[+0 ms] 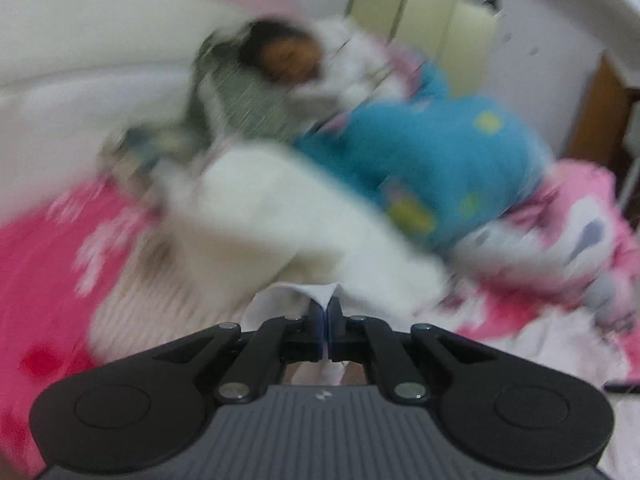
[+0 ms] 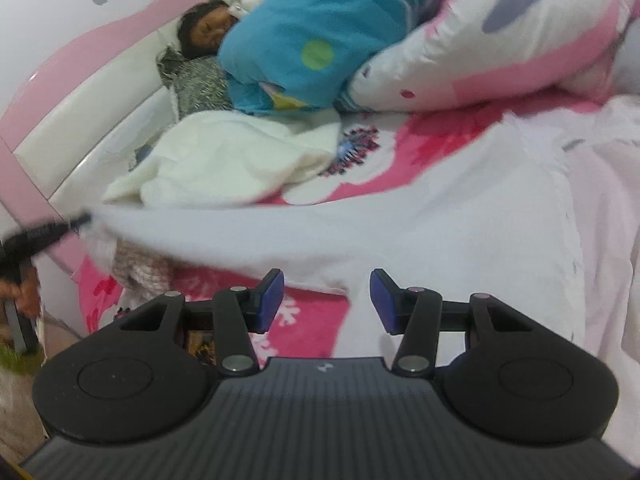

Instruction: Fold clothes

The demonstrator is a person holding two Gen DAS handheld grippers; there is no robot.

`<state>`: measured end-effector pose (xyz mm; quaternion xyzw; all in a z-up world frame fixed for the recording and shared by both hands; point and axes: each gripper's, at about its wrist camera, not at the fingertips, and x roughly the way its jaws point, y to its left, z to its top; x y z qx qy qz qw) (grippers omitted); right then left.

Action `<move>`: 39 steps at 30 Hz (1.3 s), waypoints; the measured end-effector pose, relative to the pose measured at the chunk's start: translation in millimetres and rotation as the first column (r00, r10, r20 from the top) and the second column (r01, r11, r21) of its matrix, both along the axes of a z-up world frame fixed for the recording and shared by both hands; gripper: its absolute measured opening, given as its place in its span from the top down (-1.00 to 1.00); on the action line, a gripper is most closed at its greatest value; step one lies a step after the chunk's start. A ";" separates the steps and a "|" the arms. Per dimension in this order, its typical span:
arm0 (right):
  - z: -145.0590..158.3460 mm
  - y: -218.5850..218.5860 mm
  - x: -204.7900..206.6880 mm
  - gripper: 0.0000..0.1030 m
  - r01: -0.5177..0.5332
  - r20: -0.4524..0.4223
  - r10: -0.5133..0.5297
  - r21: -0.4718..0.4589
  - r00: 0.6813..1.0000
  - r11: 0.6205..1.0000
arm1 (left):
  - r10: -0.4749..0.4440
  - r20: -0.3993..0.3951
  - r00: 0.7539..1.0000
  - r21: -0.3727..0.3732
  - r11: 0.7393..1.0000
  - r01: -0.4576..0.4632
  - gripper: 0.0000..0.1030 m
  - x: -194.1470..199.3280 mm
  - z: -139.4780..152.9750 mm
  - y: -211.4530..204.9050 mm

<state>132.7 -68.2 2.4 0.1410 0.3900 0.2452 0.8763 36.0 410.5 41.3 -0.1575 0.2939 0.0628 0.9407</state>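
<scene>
Left gripper (image 1: 325,312): jaws fully closed w/ a fold of the white garment (image 1: 320,293) pinched between the pads; a peak of thin fabric stands up just past the tips. View is heavily blurred, so grip depth can't be judged.

Right gripper (image 2: 327,300): jaws approx. half apart, nothing between the pads. It hovers just above the white garment (image 2: 420,232), which in this view spreads across the pink floral bedspread (image 2: 316,320) and runs left as a taut raised edge to the other gripper's tip at the frame's left margin.

Handling, as judged:
- Garment is light, thin, fully limp; no stiffness. It sags between hold points and bunches if slack.
- Fabric looks matte, not slippery; a shallow pinch should hold, but a single layer may slide out under tension.
- Not fragile. Low damage risk; main risk is wrinkling or a crooked fold.
- Best hold for right side: hem or corner nearest the tips, opposite the left pinch, so the edge stays straight between the 2 grips.

Farther back: cream blanket (image 2: 224,160) lies beyond the garment, then a blue quilt (image 2: 304,40) over a person lying by the pink headboard (image 2: 80,92). Keep the garment well apart from these.
</scene>
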 end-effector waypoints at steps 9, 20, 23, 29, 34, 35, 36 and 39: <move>-4.8 -8.4 -0.4 0.08 0.022 -0.006 -0.022 0.004 1.000 1.000 | 0.008 -0.063 0.998 0.023 1.000 -0.006 0.78 -14.7 -38.5 16.1; -11.8 -18.3 -1.4 0.08 0.060 -0.032 -0.060 -0.004 0.998 0.998 | 0.091 -0.030 0.995 0.002 0.996 -0.091 0.19 -46.9 -36.1 39.4; -10.5 -19.7 -3.4 0.08 0.063 -0.026 -0.063 -0.002 0.998 0.998 | 0.085 0.011 0.996 0.025 0.996 -0.085 0.19 -55.4 -24.8 34.3; -11.9 -24.5 -11.0 0.08 0.072 -0.031 -0.072 0.008 0.997 0.997 | 0.032 0.031 0.999 0.094 0.995 -0.035 0.12 -65.9 -18.4 16.2; -10.9 -28.4 -19.2 0.08 0.081 -0.030 -0.080 0.022 0.996 0.996 | 0.025 -0.012 1.000 0.125 0.992 -0.023 0.07 -61.3 -31.2 8.1; -10.6 -29.4 -20.7 0.08 0.082 -0.030 -0.081 0.024 0.996 0.996 | 0.027 -0.014 1.000 0.118 0.993 -0.025 0.07 -59.8 -34.1 9.3; -10.3 -30.4 -22.3 0.08 0.082 -0.029 -0.081 0.026 0.996 0.996 | 0.032 -0.016 0.999 0.114 0.993 -0.030 0.07 -57.6 -37.1 11.7; -10.1 -33.5 -26.7 0.08 0.087 -0.028 -0.086 0.029 0.996 0.996 | 0.043 -0.029 0.999 0.103 0.994 -0.040 0.07 -49.9 -46.3 18.6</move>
